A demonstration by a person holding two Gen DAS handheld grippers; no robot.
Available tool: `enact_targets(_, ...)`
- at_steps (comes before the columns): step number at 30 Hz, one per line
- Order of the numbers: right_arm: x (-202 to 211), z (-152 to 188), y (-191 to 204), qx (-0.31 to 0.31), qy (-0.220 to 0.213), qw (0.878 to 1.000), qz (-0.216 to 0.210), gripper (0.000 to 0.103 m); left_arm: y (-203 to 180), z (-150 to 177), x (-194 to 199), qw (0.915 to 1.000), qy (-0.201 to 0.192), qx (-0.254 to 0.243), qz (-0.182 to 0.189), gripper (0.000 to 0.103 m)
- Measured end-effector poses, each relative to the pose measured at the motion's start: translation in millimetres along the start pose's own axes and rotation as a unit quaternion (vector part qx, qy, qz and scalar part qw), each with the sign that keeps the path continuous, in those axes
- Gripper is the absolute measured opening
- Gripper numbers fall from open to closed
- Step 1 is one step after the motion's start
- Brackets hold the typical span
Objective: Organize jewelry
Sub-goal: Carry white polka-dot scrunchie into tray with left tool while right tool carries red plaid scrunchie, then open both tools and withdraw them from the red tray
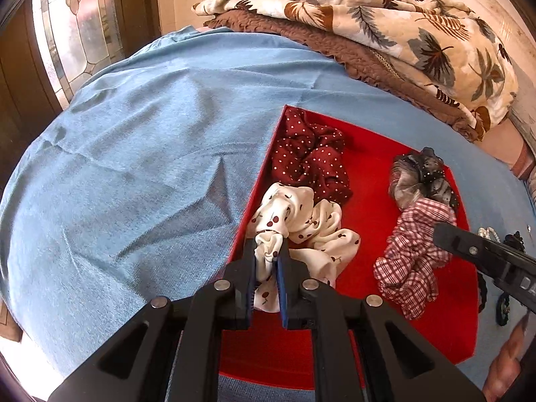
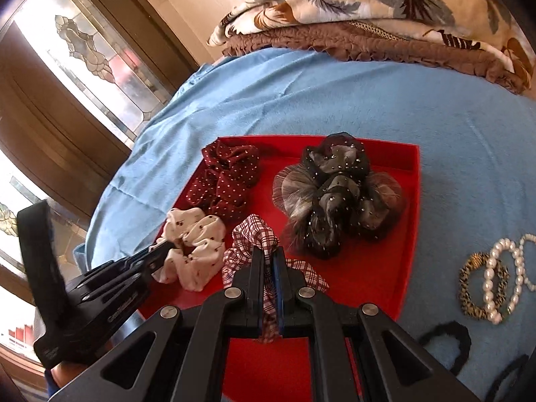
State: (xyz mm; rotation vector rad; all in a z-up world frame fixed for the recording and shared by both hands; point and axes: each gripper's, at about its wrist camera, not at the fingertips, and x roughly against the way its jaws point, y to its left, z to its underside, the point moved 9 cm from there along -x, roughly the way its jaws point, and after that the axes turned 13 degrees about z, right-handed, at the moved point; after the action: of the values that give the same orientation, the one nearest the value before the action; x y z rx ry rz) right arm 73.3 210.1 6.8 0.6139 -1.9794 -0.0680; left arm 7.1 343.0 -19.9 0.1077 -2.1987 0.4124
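A red tray [image 1: 368,174] [image 2: 368,268] lies on a blue cloth and holds several scrunchies. In the left wrist view my left gripper [image 1: 268,246] is shut on a fold of the white cherry-print scrunchie [image 1: 301,224], which rests at the tray's left edge. In the right wrist view my right gripper [image 2: 268,251] is shut on the red plaid scrunchie [image 2: 251,234], low over the tray's middle. A dark red dotted scrunchie [image 1: 311,160] [image 2: 224,181] and a black-grey sheer scrunchie [image 1: 422,177] [image 2: 338,197] lie further back in the tray.
A pearl bracelet [image 2: 492,274], a leopard-print bracelet [image 2: 469,288] and black hair ties [image 2: 445,338] lie on the blue cloth [image 1: 134,167] right of the tray. A folded leaf-print blanket [image 1: 368,16] sits behind. A stained-glass door [image 2: 83,50] stands at the left.
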Motion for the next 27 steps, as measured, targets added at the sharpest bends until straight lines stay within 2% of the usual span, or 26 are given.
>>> enact_targets(2,-4,-1,-1,0.003,0.002,1.000,0.004,0.007,0,0,2,1.0000,-0.003,-0.001,0.000,0.012)
enact_targets(4,-7,-1,-1,0.009,0.002,1.000,0.012,0.008,-2,-2,4,1.0000,-0.007,-0.003,0.000,0.019)
enact_targets(8,-6,1,-2,0.020,-0.003,0.999,0.030,0.009,-6,-4,12,0.9999,-0.016,-0.004,0.004,0.023)
enact_targets(10,-5,0,-1,0.021,-0.007,0.999,0.031,0.018,-7,-6,19,0.9997,-0.024,-0.005,0.005,0.029)
enact_targets(12,2,-1,0,0.028,-0.017,0.999,0.035,0.032,-9,-8,29,0.9994,-0.035,-0.006,0.003,0.036)
enact_targets(15,12,-2,3,0.038,-0.029,0.998,0.038,0.041,-11,-9,44,0.9986,-0.052,-0.008,-0.007,0.044)
enact_targets(22,45,3,2,0.040,-0.053,0.997,0.035,0.043,-18,-4,78,0.9961,-0.073,-0.024,-0.044,0.048)
enact_targets(27,77,14,-21,0.027,-0.072,0.996,0.046,0.046,-35,2,99,0.9926,-0.085,-0.052,-0.070,0.051)
